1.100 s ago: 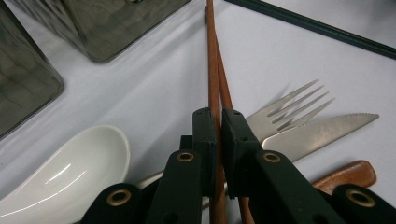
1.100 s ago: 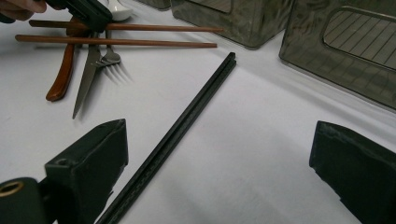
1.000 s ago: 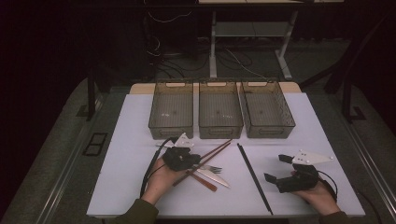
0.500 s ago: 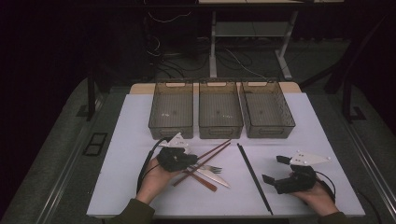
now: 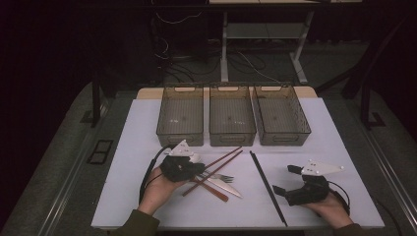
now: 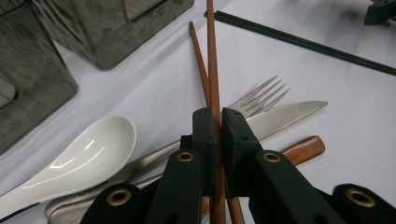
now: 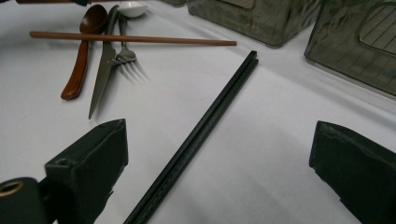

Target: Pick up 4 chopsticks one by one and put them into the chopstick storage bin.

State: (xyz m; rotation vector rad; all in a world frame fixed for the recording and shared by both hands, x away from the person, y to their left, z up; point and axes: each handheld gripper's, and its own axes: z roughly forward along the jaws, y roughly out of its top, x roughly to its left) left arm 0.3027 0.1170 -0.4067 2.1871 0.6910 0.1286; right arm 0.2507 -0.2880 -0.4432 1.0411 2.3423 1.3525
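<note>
One brown chopstick (image 6: 214, 70) sits clamped between the left tongs (image 6: 216, 123); the right tongs (image 7: 219, 149) gape apart.

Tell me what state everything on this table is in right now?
Left gripper: shut on a wooden chopstick.
Second wooden chopstick: lying loose beside it.
Right gripper: open, holding nothing.
Black chopsticks: lying together on the table.
Three bins: look empty.
Fork, knife, white spoon: lying in the pile.

Three bins (image 5: 232, 118), two brown chopsticks (image 5: 216, 166)
</note>
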